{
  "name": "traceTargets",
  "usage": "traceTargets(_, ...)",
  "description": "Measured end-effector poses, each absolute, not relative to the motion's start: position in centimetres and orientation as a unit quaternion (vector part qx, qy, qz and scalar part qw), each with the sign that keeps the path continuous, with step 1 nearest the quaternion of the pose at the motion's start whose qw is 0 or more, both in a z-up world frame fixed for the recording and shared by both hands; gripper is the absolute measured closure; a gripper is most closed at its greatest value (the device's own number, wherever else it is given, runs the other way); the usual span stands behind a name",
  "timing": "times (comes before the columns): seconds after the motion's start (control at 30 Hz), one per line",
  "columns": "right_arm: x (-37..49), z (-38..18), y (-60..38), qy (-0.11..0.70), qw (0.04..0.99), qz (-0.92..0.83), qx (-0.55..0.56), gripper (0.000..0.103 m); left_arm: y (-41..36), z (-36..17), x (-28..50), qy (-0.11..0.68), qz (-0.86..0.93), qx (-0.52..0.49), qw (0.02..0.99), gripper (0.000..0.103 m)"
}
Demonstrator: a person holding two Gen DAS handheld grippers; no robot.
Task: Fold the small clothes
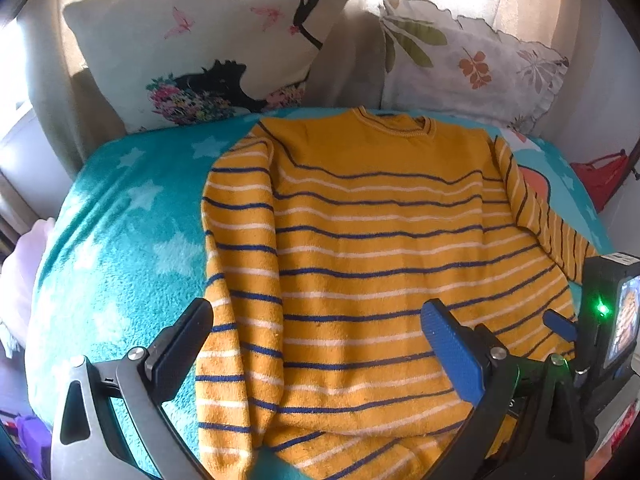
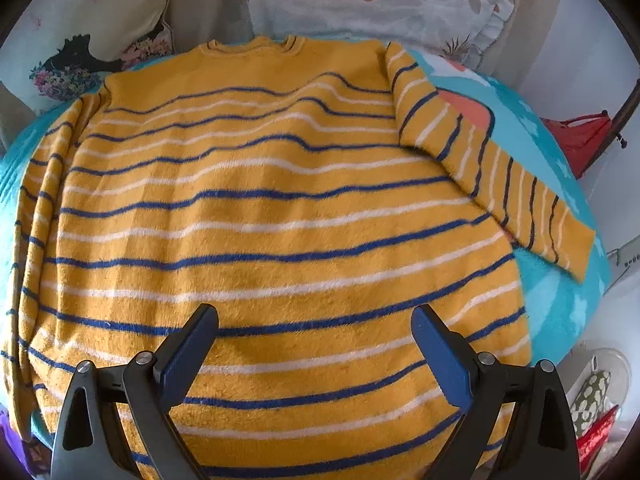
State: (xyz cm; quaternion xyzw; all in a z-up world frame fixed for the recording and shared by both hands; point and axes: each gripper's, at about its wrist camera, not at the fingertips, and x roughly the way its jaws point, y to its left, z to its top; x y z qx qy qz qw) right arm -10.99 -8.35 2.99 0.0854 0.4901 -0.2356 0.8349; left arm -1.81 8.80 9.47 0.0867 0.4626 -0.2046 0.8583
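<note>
The sweater (image 1: pixel 372 264) is running off the bottom edge of the left wrist view, so its hem is not showing, and in the right wrist view its hem is likewise lying out of sight below the right claw (image 2: pixel 316 344). Left of the sweater, a purple thing (image 1: pixel 30 436) is being cut off by the frame's rim, too little showing to identify. Right of the sweater, the red object (image 2: pixel 580 140) is sitting partly beyond the edge.
</note>
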Motion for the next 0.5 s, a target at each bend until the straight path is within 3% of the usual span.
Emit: traceTargets(0.5, -10.2, 4.3, -14.0, 0.485, 0.847, -0.204, 0.075, 0.005, 5.2, 10.7, -3.4, 0.451, -0.149, 0.067, 0.877, 0.0)
